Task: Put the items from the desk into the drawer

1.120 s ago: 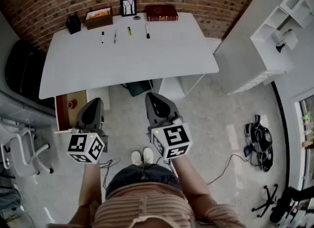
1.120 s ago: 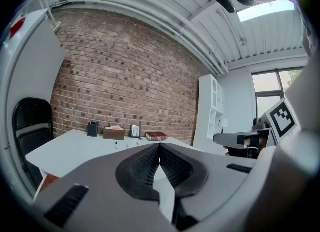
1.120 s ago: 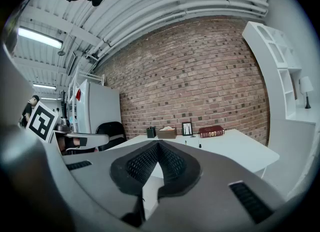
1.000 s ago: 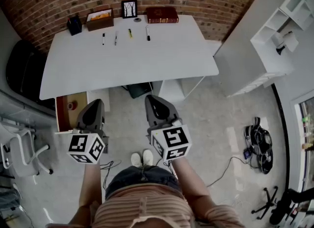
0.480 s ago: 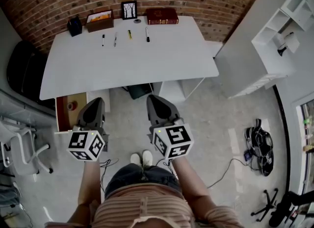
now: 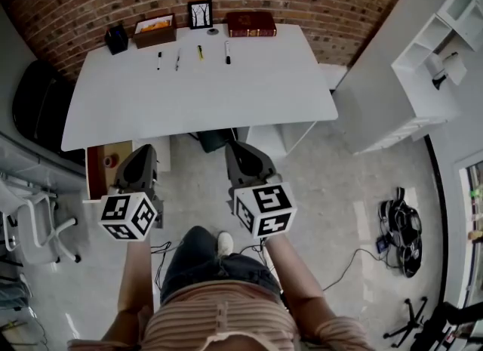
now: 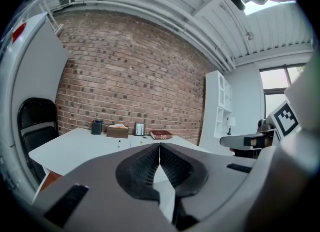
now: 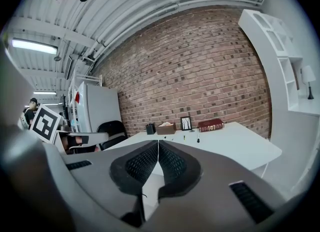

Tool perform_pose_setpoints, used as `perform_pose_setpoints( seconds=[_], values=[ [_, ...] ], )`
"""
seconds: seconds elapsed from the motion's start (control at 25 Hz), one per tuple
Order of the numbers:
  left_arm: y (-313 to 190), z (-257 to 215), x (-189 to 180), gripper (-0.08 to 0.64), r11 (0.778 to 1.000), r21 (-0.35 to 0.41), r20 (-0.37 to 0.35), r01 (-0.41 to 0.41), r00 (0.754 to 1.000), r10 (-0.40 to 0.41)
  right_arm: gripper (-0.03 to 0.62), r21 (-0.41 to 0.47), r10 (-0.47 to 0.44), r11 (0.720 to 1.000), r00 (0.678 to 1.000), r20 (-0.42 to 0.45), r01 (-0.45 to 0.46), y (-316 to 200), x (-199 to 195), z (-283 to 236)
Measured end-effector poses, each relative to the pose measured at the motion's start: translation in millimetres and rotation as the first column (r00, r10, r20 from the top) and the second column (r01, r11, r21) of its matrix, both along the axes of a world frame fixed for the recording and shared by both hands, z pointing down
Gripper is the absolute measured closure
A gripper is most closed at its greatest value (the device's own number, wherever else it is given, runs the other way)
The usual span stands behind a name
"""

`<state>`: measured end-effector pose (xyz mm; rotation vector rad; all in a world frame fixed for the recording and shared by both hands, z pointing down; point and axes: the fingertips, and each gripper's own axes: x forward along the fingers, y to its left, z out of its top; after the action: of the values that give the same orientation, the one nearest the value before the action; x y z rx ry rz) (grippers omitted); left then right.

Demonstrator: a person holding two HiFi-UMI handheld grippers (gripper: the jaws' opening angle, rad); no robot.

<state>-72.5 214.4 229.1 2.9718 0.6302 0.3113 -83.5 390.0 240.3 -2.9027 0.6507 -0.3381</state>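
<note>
The white desk (image 6: 196,96) carries, along its far edge, a black pen holder (image 6: 115,38), a brown box (image 6: 155,29), a photo frame (image 6: 200,13) and a red book (image 6: 251,23). Several pens (image 6: 226,51) lie just in front of them. A wooden drawer (image 6: 106,167) stands open below the desk's left end, with a small red thing (image 6: 111,161) inside. My left gripper (image 6: 143,150) (image 7: 159,146) and right gripper (image 6: 235,148) (image 8: 158,143) hover over the floor short of the desk. Both are shut and hold nothing.
A black chair (image 6: 30,108) stands left of the desk and a white office chair (image 6: 30,229) nearer me. White shelves (image 6: 438,55) line the right wall. Cables and gear (image 6: 400,225) lie on the floor at right. A dark object (image 6: 211,137) sits under the desk.
The person has stepped forward, one leg now swung ahead. Both grippers have shifted slightly toward the desk. Nothing on the desk has moved.
</note>
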Motion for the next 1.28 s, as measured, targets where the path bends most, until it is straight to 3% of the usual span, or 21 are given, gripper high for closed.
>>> perform_pose_setpoints(
  seconds=[0.64, 1.28],
  values=[
    [-17.0, -3.3, 63.1, 0.551, 0.999, 0.032, 0.008, 0.041, 0.999, -0.041, 0.574, -0.015, -0.032, 0.999, 0.999, 0.008, 0.032, -16.1, 59.5, 0.8],
    [-60.7, 31.0, 234.1, 0.549, 0.998, 0.037, 0.083, 0.048, 0.995, -0.051, 0.575, -0.059, -0.04, 0.997, 0.996, 0.078, 0.044, -61.6, 206.3, 16.5]
  ],
)
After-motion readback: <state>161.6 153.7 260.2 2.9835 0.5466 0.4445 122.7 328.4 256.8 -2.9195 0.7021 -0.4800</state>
